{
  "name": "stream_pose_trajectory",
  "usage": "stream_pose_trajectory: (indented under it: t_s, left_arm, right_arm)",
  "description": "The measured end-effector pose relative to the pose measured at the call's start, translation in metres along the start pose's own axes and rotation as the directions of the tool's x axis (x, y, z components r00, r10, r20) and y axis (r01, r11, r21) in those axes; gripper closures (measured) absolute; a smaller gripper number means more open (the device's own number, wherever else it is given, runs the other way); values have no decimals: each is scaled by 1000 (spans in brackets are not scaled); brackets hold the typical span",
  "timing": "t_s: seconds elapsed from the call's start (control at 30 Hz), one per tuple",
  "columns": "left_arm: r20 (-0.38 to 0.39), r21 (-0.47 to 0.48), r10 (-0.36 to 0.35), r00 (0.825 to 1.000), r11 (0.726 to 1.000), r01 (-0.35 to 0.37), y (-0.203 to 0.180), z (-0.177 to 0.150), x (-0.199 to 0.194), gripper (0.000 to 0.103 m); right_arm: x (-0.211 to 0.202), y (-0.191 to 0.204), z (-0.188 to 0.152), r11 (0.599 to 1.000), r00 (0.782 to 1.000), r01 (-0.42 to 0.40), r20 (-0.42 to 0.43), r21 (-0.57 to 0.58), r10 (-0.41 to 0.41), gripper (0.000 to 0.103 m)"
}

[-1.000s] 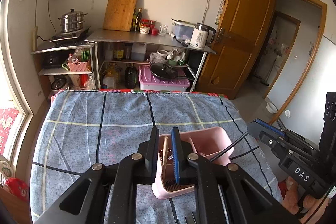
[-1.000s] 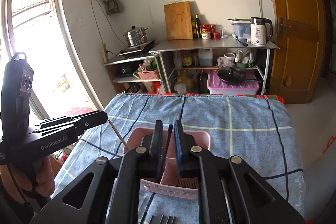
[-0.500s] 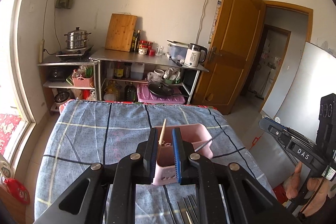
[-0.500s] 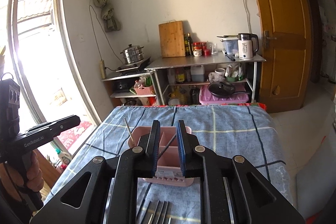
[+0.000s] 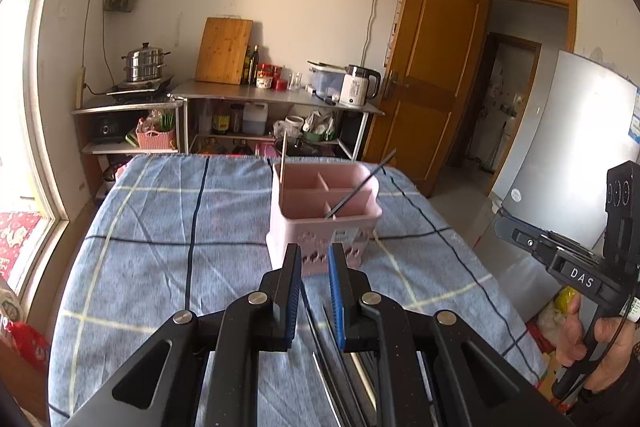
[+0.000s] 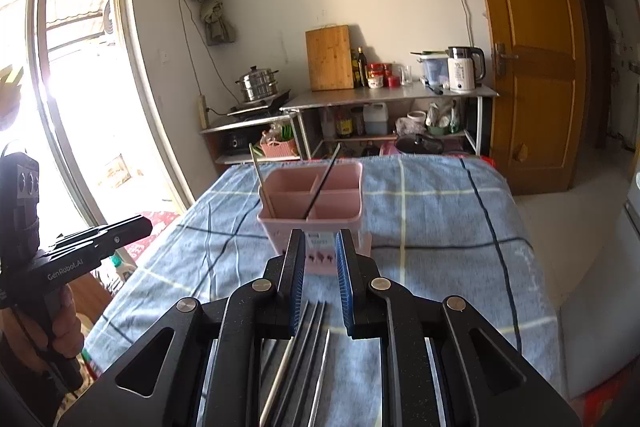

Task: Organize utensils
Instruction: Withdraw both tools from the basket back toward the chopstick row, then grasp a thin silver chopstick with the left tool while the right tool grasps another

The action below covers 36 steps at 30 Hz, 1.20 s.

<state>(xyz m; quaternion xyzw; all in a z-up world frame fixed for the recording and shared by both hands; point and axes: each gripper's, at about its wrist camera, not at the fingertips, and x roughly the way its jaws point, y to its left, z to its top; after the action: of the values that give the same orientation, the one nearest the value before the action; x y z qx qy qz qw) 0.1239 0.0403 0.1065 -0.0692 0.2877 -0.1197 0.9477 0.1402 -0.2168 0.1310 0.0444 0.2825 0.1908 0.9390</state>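
A pink utensil caddy (image 5: 323, 211) (image 6: 313, 207) with several compartments stands on the blue checked tablecloth (image 5: 168, 227). A light wooden chopstick (image 5: 282, 157) (image 6: 262, 183) stands in its left compartment. A black chopstick (image 5: 360, 187) (image 6: 320, 187) leans in a front compartment. Several chopsticks (image 6: 304, 355) (image 5: 340, 379) lie on the cloth in front of the caddy, under both grippers. My left gripper (image 5: 313, 259) is open and empty, just in front of the caddy. My right gripper (image 6: 319, 247) is open and empty, also just in front of it.
Past the table's far edge stands a metal shelf (image 5: 280, 99) with a kettle, jars, a cutting board and a steamer pot. A wooden door (image 5: 428, 67) is at the right. A window (image 6: 80, 87) is on the left side.
Both grippers have drawn back and lowered from over the caddy. The wooden and black chopsticks they held between their fingers now stand in the caddy, and both grippers have opened.
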Motion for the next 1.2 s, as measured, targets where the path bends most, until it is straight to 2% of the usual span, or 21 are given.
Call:
stream_pose_trajectory:
  t_s: [0.27,0.6,0.8,1.0,1.2]
  left_arm:
    - [-42,1,18,999,1000,-18,0,-45,-3,90]
    - [-105,-6,22,994,1000,-23,4,-77,17,90]
    - [-196,-21,24,980,999,-28,6,-101,49,90]
    - [-294,-38,14,956,999,-27,6,-120,87,90]
    - [-347,-72,5,938,997,-32,11,-129,110,90]
  right_arm:
    - [-7,-4,-35,1000,999,8,-45,13,-7,87]
    - [11,-4,-64,1000,993,20,-115,5,-19,87]
    - [34,-5,-82,1000,983,16,-184,2,-16,87]
    - [62,-4,-101,1000,965,11,-260,1,-11,87]
    - [88,-6,-114,1000,947,7,-322,2,-6,87]
